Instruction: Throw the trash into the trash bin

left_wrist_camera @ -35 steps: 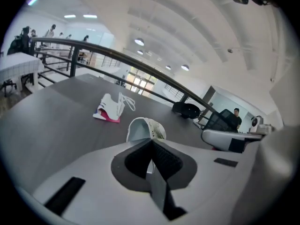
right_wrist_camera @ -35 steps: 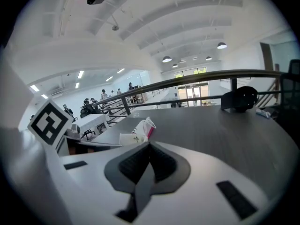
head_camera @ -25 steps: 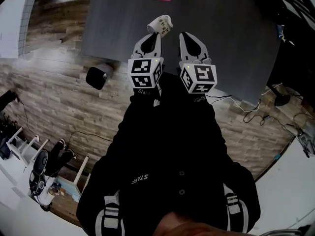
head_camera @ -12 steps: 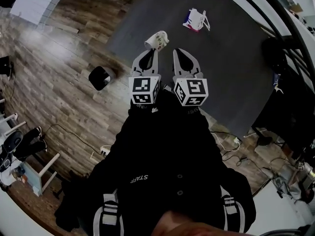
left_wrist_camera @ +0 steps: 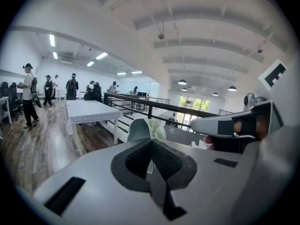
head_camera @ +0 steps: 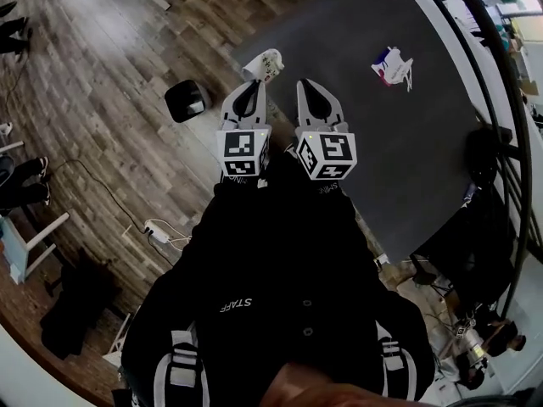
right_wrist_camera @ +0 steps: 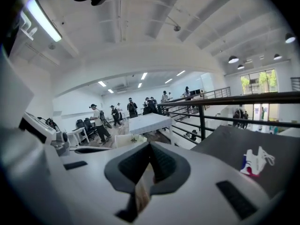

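Observation:
A white paper cup (head_camera: 265, 64) with small print sticks out past the tips of my left gripper (head_camera: 254, 84), which is shut on it. In the left gripper view the cup's pale rim (left_wrist_camera: 139, 129) shows just beyond the shut jaws. My right gripper (head_camera: 305, 86) is alongside, about a hand's width to the right, shut, and I see nothing held in it. The black trash bin (head_camera: 187, 100) stands on the wooden floor, left of the left gripper and a little beyond it. A white, red and blue wrapper (head_camera: 390, 65) lies on the grey surface (head_camera: 365, 134), also seen in the right gripper view (right_wrist_camera: 255, 162).
A power strip with cables (head_camera: 157, 230) lies on the floor at lower left. A black railing (head_camera: 509, 142) runs along the grey surface's right side, with more cables (head_camera: 441, 287) below. Several people stand far off in the room (right_wrist_camera: 98, 118). A white table (left_wrist_camera: 89, 111) stands ahead.
The view has swung left: the grey surface and wrapper have slid right, and the bin now sits nearer the left gripper's tips. The cup stays in the left gripper.

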